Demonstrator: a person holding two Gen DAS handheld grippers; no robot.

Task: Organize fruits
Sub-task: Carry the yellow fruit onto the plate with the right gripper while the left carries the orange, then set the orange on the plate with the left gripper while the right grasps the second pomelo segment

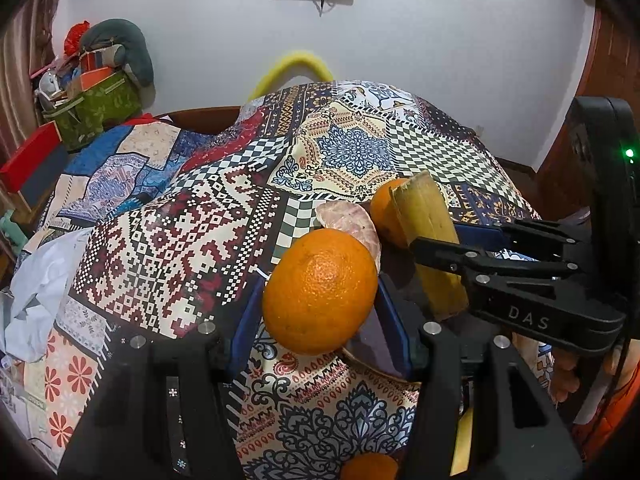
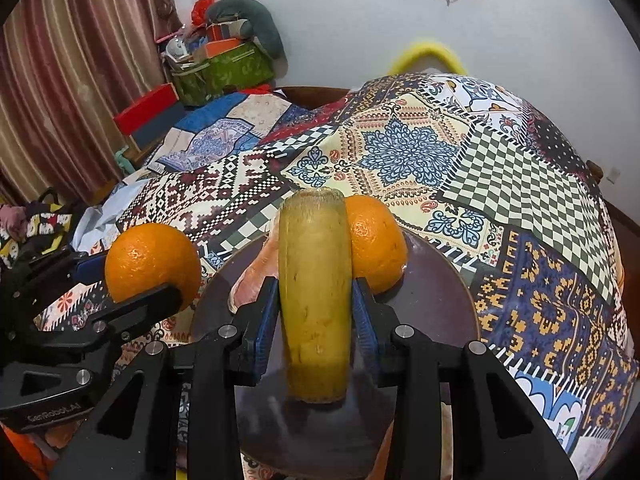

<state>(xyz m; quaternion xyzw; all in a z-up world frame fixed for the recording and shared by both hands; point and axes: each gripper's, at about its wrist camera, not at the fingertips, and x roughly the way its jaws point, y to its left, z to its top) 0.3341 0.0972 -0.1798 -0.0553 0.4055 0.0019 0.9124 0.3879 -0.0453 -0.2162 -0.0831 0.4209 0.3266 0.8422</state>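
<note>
Dark plate (image 2: pixel 440 300) sits under and ahead of the right gripper (image 2: pixel 316 304), on the patterned cloth (image 2: pixel 520 184). That gripper is clamped on the yellow-green stalk piece (image 2: pixel 314 280), low over the plate; lower it flat beside the orange behind it (image 2: pixel 376 240), then release. Left gripper (image 1: pixel 320 312) grips another orange (image 1: pixel 320 292), raised just left of the plate; judged next: bring it rightward over bare plate, clear of the pink fruit piece (image 1: pixel 352 224).
</note>
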